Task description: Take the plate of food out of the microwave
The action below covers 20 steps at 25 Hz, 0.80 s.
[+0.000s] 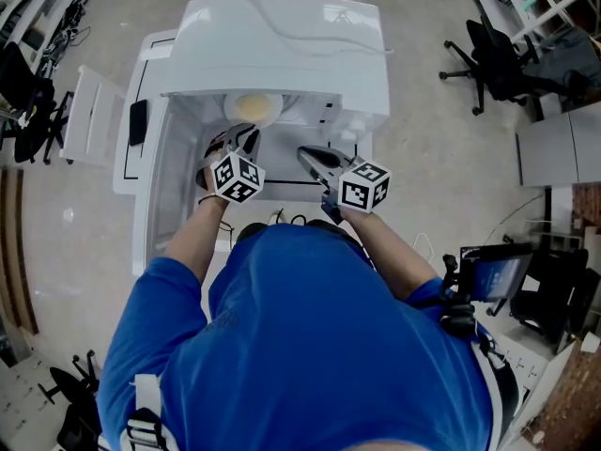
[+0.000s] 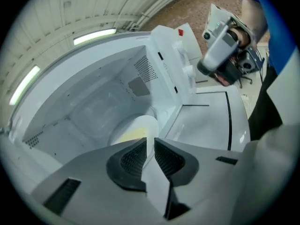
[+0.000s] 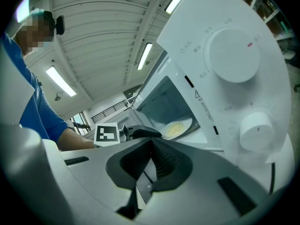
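Left gripper view, from close up, shows the left gripper pinching the near rim of the plate of food, which is low inside the open microwave. I think the best way is a tight pinch, a flat plate so the yellow food does not slide, and a slow pull out toward the near side. Right gripper view shows what that one does not: the right gripper is squeezed closed with nothing in it, near the big round knob on the right, and farther off is the whole plate.
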### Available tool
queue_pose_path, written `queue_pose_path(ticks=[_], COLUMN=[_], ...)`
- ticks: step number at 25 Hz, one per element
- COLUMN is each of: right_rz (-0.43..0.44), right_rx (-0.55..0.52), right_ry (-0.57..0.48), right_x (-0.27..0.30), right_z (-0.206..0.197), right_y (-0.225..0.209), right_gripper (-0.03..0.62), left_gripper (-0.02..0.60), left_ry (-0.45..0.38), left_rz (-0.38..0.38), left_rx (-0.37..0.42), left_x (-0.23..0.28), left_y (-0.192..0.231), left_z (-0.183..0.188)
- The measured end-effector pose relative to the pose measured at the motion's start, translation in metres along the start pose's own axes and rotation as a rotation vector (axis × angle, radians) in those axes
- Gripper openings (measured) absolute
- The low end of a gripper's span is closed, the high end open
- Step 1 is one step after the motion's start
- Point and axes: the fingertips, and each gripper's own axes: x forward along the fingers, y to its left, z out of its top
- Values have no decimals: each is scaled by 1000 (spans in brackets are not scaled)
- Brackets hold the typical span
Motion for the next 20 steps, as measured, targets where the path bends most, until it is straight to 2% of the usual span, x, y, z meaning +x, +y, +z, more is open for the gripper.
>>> queue_pose_path(ticks=[7,12,14,17,20], right_rz=[11,26,30,19,-10], right_rx=[85,298,408,536,643], right_ry=[-20,-85,-137,-194,-212], right_x=[6,19,25,36,49], right_z=[2,-1,1,8,1], right_y=[-3,-12,-18,-24,-39], right_gripper=[-2,-2,-2,2,19], left_gripper=[43,43,44,56,72], left_ry=[-86,-133,-171,-227,-268], left_rz=[69,68,65,43,23], left_rx=[-509,-998,-1163,-1367,-1507], left_x=[-21,-29,-29,-27,-25], left_y=[19,29,33,34,32], left_z=[-12,-37,-43,-48,-49])
